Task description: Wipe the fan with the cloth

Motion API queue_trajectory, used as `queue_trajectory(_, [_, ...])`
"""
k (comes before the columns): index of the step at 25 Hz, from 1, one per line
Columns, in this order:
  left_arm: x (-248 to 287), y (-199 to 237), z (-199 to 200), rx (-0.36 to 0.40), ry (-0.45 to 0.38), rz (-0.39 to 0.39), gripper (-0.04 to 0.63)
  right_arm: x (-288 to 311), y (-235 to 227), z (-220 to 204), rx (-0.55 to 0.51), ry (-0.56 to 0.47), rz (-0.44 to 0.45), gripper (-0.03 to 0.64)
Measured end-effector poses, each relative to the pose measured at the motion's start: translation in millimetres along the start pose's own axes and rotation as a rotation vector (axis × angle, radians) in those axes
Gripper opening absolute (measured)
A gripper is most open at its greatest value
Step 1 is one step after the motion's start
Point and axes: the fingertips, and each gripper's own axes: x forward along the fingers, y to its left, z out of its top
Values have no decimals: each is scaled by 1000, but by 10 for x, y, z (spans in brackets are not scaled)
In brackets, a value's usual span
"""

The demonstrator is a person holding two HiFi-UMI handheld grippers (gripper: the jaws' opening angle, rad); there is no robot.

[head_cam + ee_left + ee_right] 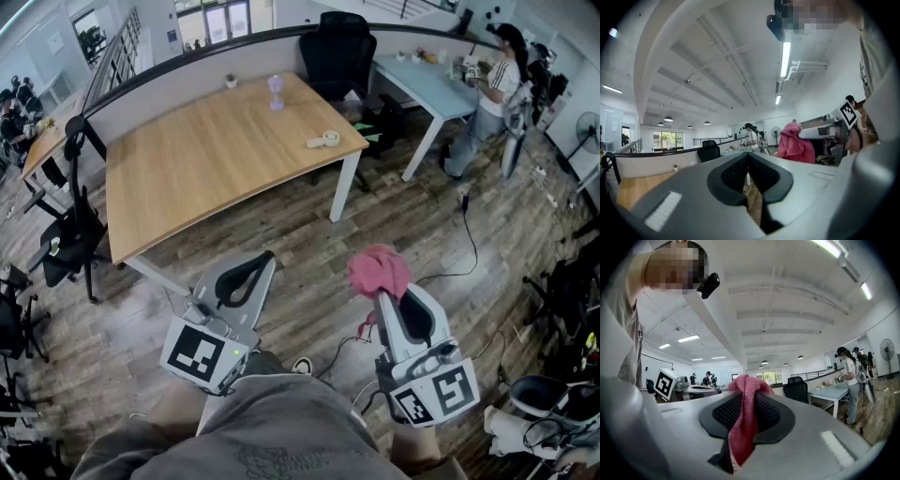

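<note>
Cloth (379, 270) is soft and floppy, pinched tight in my right tool (382, 292). My left tool (266, 257) is shut with nothing in it. The little fan (276, 92) stands far off on the counter (187, 169). It looks tippy, so I'd hold its foot.

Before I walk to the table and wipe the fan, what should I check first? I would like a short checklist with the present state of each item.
1. Cloth clamped in the right gripper: ok.
2. Left gripper shut and empty: ok.
3. Fan upright on the table: ok.
4. Fan within reach: not ok. It stands near the table's far edge, and both grippers are over the floor, short of the table.
5. Fan switched off: cannot tell.
</note>
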Motion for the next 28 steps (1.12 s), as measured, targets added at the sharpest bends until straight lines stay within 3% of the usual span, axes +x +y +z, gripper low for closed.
queue_trajectory(13, [40,-227,-29,-3,16,-13,2,-196,-130,-81,12,16,-3,83])
queue_trajectory(17, [14,-212,59,-34,-29,36,3,-251,-156,-72,28,17,-3,84])
queue_trajectory(18, [-2,-182,116,-55,-58,57,45,-264,-168,-65,29,17,-4,84])
queue_trajectory(19, [-18,-148,181,-87,-91,74,128,-274,-184,-57,31,17,-6,84])
queue_trajectory(22, [-5,-66,292,-129,-137,90,245,-274,-252,-66,39,16,-8,83])
queue_trajectory(25, [75,-59,223,-74,-112,86,258,-243,-316,-119,43,21,-14,83])
queue_trajectory(28, [163,-62,133,-73,-84,73,257,-194,-379,-161,51,29,-22,84])
